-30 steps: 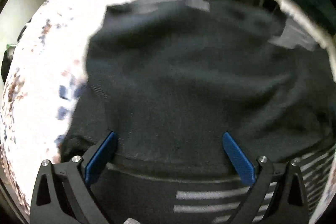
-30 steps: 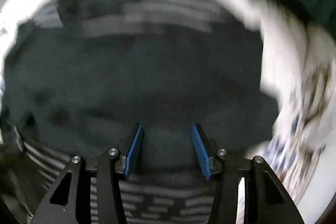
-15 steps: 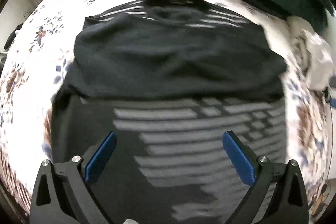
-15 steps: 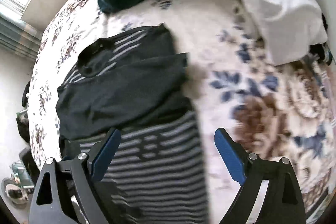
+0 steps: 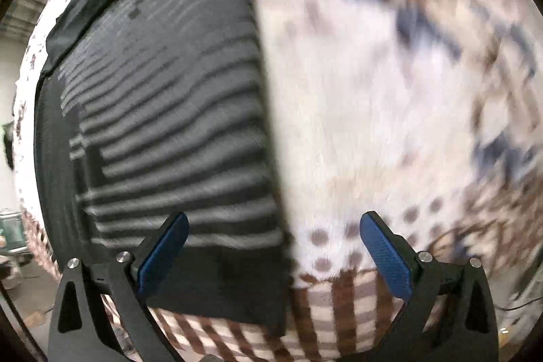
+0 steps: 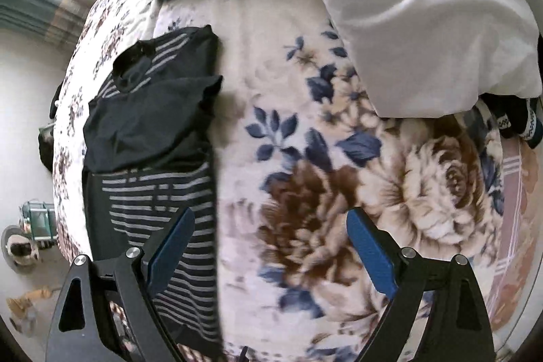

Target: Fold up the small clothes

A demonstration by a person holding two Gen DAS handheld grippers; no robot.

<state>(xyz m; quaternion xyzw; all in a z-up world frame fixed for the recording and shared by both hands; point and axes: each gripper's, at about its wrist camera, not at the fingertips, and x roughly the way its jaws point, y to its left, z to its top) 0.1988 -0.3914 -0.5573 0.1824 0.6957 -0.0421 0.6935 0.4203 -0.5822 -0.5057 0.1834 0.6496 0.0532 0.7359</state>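
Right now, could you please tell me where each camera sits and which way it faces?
Left wrist: on the left tongs, open, low over the striped shirt hem and floral blanket.
Right wrist: on the right tongs, open, higher, facing the blanket, white cloth.
Shared: shirt, blanket.

Both hand-held grippers wide apart, empty
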